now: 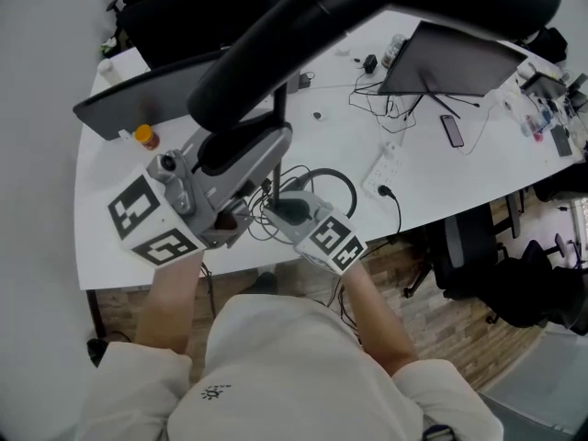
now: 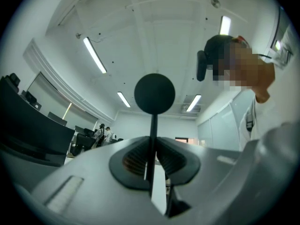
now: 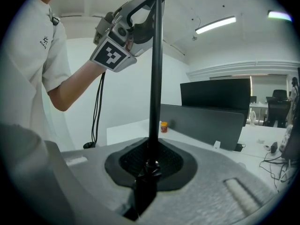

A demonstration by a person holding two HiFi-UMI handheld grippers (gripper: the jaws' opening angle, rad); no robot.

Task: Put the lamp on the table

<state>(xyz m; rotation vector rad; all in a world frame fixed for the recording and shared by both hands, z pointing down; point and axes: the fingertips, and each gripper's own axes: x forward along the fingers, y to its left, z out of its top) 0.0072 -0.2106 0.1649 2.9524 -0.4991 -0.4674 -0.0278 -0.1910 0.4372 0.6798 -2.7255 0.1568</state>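
Note:
I am carrying a black lamp over the near edge of the white table (image 1: 432, 186). Its thick curved head (image 1: 367, 16) looms close at the top of the head view, and its thin pole (image 1: 278, 108) drops between my grippers. My left gripper (image 1: 262, 150) is shut on the pole high up; in the left gripper view the pole (image 2: 153, 135) runs between the pads (image 2: 133, 157) toward a round black ball (image 2: 154, 93). My right gripper (image 1: 287, 211) is shut on the pole lower down. The right gripper view shows the pole (image 3: 157, 69) rising from the jaws (image 3: 151, 165) toward the left gripper (image 3: 123, 32).
On the table stand a dark monitor (image 1: 156, 95) at the left and another (image 1: 450, 58) at the back right, with an orange-capped bottle (image 1: 144, 137), a power strip (image 1: 384, 168), a phone (image 1: 451, 130) and black cables (image 1: 322, 177). A black office chair (image 1: 501, 269) stands right of the table.

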